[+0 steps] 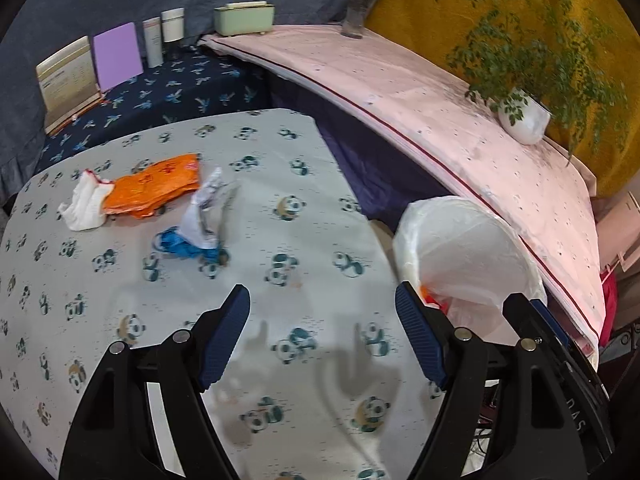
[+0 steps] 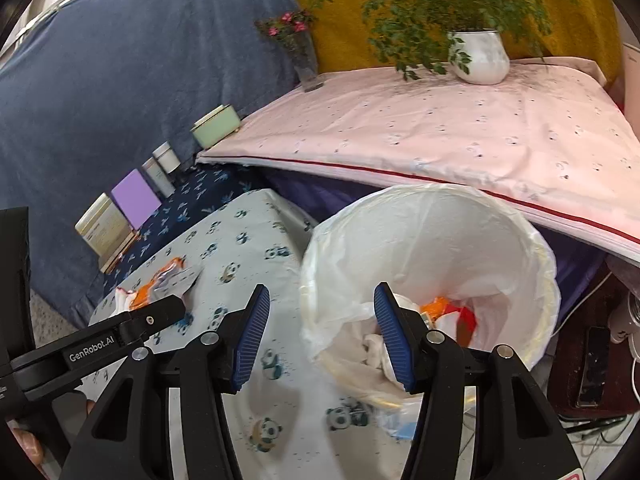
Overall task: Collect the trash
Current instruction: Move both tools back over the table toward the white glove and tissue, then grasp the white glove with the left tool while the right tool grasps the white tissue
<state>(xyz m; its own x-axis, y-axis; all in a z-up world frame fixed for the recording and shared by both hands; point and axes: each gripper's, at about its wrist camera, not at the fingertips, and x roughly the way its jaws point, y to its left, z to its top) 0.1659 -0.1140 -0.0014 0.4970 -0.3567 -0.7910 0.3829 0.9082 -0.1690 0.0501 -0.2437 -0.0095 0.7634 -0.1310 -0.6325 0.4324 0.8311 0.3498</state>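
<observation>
Fingers: your left gripper [image 1: 322, 334] and right gripper [image 2: 320, 330] both spread wide, holding nothing | trash: orange wrapper [image 1: 154, 186], white tissue [image 1: 82, 204], blue scrap [image 1: 180, 245] on panda-print surface [image 1: 120, 280] | lined bin [image 2: 440, 240] beside surface, trash inside.

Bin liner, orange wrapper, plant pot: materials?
Bin liner: thin translucent white plastic film, going by the crinkles and soft sheen.
Orange wrapper: probably glossy plastic or foil packaging; creased flat with highlights.
Plant pot: likely glazed ceramic; smooth, white, rigid, slightly shiny. Painted plastic can't be ruled out.
</observation>
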